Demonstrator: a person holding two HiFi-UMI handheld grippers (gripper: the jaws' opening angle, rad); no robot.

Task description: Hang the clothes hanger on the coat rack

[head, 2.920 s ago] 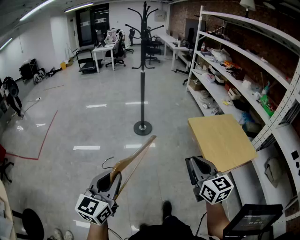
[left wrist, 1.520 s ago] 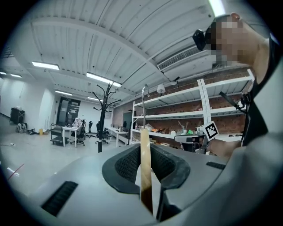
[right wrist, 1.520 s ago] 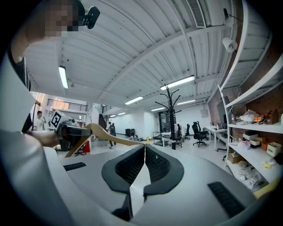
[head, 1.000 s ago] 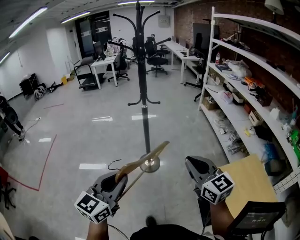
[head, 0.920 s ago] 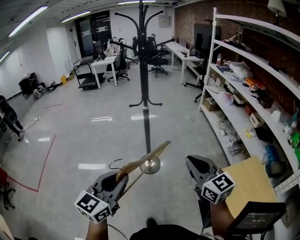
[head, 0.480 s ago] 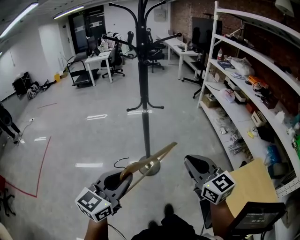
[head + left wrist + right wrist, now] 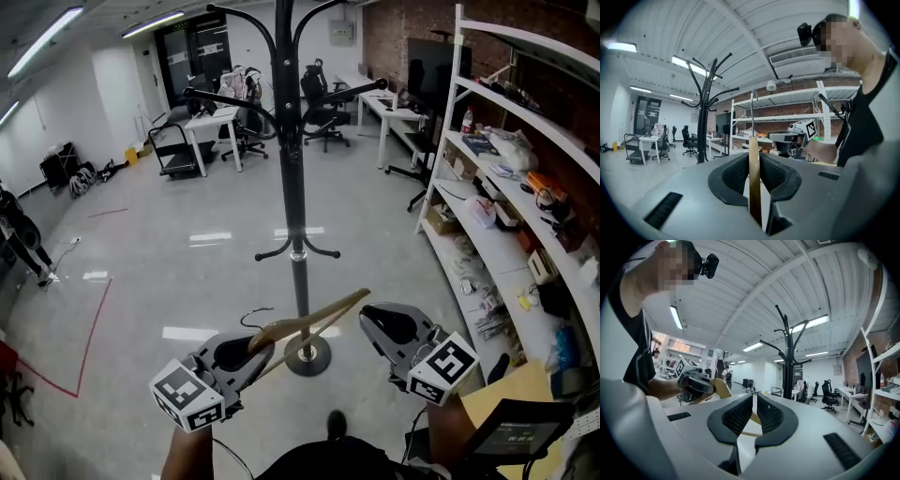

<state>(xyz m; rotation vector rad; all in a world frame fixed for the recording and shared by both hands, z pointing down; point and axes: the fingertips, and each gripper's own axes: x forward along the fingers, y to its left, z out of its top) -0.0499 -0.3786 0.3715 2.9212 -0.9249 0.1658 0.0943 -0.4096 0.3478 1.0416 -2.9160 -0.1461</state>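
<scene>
clothes hanger (image 7: 314, 317) is up in the air in front of me, its wooden bar clamped edge-on in my left gripper (image 7: 247, 349), whose jaws are part-way closed with both pads pressing on the wood, close to the wire hook (image 7: 246, 317). my right gripper (image 7: 380, 322) has its jaws together on nothing and hangs just beside the hanger's free end without touching it. the coat rack (image 7: 291, 178) stands on the open floor (image 7: 141, 253) straight ahead, near me but out of reach, with the shelving (image 7: 497, 178) along the floor's right edge. i judge this to be the carry toward the rack, so the hanging itself is not yet done. to do it well i would keep the left grip firm so the long bar cannot swing, lift until the hook is above one of the upper curved arms, turn the hook's opening toward that arm, lower it on, and open only when it has seated. the right gripper could steady the free end if it sways.
</scene>
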